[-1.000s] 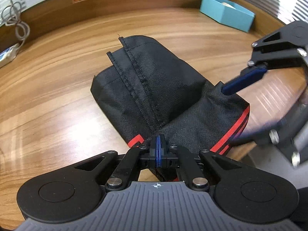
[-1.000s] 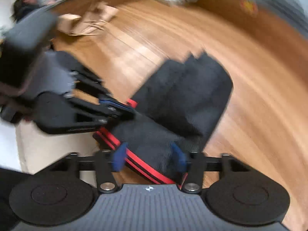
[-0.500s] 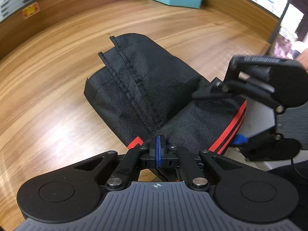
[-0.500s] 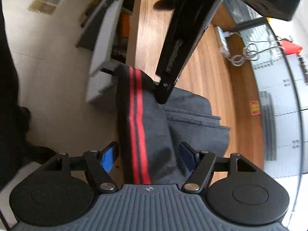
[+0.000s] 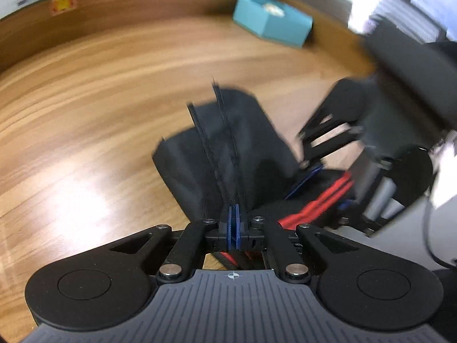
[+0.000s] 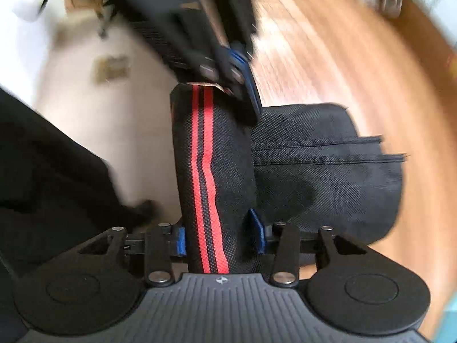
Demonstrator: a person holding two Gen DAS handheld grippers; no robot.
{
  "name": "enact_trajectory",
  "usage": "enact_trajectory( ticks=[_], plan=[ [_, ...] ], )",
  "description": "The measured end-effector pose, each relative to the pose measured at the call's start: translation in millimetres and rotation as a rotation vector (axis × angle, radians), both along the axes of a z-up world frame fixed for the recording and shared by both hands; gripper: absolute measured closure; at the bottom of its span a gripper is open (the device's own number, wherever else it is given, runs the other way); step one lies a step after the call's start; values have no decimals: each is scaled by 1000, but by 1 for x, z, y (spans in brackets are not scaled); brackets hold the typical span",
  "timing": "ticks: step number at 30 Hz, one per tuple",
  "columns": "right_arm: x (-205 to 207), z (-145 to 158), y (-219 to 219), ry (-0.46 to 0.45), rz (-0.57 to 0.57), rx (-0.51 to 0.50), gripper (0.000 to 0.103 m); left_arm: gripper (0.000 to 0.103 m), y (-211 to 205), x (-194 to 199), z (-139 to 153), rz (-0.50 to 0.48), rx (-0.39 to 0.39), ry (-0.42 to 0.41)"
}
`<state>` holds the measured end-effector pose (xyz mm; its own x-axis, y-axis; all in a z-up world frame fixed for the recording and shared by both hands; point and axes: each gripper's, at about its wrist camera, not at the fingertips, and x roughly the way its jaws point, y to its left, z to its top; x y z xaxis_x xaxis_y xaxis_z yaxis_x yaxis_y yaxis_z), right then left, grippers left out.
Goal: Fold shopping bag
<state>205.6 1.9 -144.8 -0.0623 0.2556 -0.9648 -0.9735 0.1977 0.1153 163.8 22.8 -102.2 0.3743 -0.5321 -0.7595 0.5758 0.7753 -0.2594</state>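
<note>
My left tongs (image 5: 234,227) pinch the bag (image 5: 225,154) on the surface (image 5: 100,108). My right tongs (image 6: 221,238) sit spread, straddling its red-striped fold.

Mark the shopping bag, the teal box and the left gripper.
shopping bag (image 6: 328,183), right wrist view, flat black panel.
teal box (image 5: 271,24), left wrist view, side wall.
left gripper (image 5: 234,225), left wrist view, between shut fingertips.

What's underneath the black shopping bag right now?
Wooden tabletop shows around the shopping bag, which lies on it. The striped end hangs past the table edge over pale floor. Whatever lies directly beneath the fabric is covered.
</note>
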Motion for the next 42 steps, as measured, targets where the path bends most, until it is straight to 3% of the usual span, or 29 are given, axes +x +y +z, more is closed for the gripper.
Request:
enact_trajectory(
  ticks=[4, 8, 12, 15, 16, 17, 21, 24, 28, 32, 36, 38, 40, 42],
  plan=[
    [72, -5, -2, 332, -70, 4, 58, 87, 3, 1, 21, -11, -45, -7],
    [121, -21, -5, 563, -143, 13, 59, 85, -8, 6, 24, -17, -64, 12],
    [158, -43, -12, 768, -224, 19, 60, 85, -24, 26, 10, 38, -18, 49],
    [175, -55, -15, 851, -234, 14, 65, 88, -22, 44, 6, 108, -45, 114],
    [180, -59, -15, 876, -234, 11, 68, 95, -21, 47, 5, 123, -40, 131],
    [183, -63, -15, 896, -233, 7, 69, 101, -23, 48, 4, 132, -11, 131],
    [197, -77, -10, 962, -234, -19, 72, 101, -53, 57, -3, 168, 136, 148],
    [202, -80, -9, 986, -271, -40, 72, 101, -74, 58, -9, 180, 251, 137],
    [213, -85, -7, 1000, -298, -44, 71, 101, -80, 57, -14, 198, 279, 121],
    [214, -83, -12, 949, -326, -31, 69, 101, -90, 52, -18, 180, 322, 77],
    [220, -51, -27, 772, -409, 10, 64, 101, -96, 49, -20, 160, 347, 49],
    [221, -15, -43, 589, -469, 73, 62, 101, -93, 49, -20, 163, 339, 52],
    [216, 29, -63, 396, -533, 153, 68, 101, -93, 49, -21, 156, 342, 49],
    [192, 55, -69, 373, -566, 206, 83, 101, -92, 46, -21, 144, 347, 28]
  ],
)
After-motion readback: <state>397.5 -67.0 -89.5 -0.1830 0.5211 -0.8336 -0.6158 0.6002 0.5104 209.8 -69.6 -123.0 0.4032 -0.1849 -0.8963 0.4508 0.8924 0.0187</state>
